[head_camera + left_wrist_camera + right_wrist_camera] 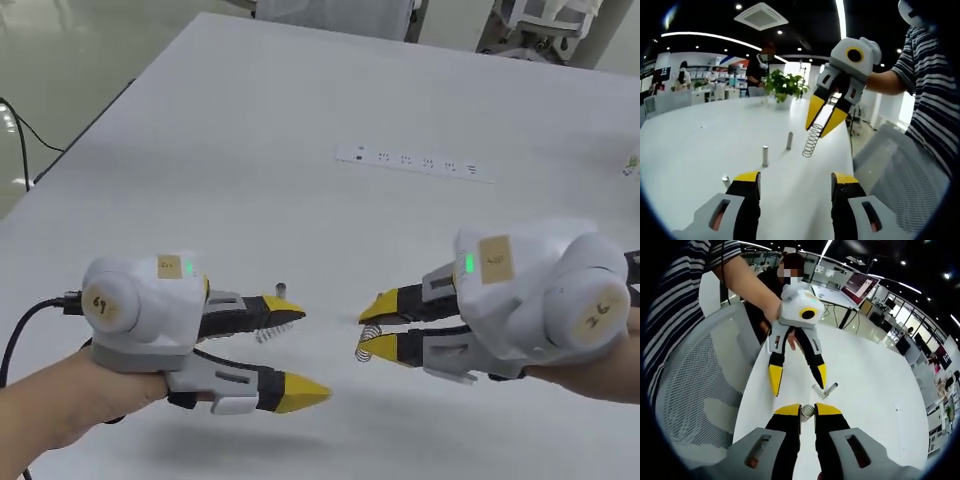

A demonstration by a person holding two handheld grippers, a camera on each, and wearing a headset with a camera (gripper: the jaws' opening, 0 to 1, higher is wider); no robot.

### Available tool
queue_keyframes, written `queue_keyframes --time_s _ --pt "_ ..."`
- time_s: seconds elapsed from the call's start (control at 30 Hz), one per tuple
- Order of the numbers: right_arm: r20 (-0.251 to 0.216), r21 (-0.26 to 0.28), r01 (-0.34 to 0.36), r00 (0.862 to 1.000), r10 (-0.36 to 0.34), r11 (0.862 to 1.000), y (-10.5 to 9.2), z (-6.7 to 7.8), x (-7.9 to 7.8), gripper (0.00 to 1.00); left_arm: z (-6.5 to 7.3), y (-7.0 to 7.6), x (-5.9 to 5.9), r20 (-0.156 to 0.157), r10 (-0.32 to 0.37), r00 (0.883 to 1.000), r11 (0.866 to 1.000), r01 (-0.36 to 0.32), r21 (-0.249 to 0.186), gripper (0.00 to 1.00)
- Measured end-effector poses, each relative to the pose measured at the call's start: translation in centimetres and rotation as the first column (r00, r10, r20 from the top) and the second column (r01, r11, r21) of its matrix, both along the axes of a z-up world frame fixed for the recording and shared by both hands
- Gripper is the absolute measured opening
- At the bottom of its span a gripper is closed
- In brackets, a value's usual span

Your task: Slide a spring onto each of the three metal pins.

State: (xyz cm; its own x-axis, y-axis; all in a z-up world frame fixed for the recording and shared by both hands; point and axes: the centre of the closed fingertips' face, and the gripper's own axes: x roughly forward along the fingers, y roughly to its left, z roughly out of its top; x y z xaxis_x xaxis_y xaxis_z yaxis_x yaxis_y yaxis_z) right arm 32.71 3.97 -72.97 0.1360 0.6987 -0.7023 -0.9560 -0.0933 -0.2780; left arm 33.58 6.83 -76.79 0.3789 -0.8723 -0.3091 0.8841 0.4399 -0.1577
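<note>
Clamping spring (811, 141) w/ right gripper (368, 330) nr pins (765, 155), prob. to thread; left gripper (314, 355) jaws apart, free.

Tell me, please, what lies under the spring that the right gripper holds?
Bare white table lies under the spring, which hangs from the right gripper. The metal pins stand to one side. Its top end is covered by the jaws.
</note>
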Motion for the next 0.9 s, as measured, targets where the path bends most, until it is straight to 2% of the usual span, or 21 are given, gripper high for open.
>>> queue_keyframes --time_s 0.47,0.6,0.9 --pt "-0.010 0.008 0.042 0.999 -0.042 0.999 -0.6 -0.2 0.8 0.07 0.1 2.0 -0.2 0.004 0.059 0.998 0.998 -0.059 -0.004 0.66" --pt "-0.011 0.006 0.052 0.999 -0.052 0.999 -0.9 -0.4 1.0 0.07 -0.1 2.8 0.0 0.002 0.082 0.997 0.997 -0.082 -0.003 0.73" --pt "-0.010 0.007 0.063 0.998 -0.063 0.998 -1.1 -0.4 1.4 0.07 0.0 3.5 0.1 0.006 0.120 0.993 0.992 -0.120 -0.029 0.92"
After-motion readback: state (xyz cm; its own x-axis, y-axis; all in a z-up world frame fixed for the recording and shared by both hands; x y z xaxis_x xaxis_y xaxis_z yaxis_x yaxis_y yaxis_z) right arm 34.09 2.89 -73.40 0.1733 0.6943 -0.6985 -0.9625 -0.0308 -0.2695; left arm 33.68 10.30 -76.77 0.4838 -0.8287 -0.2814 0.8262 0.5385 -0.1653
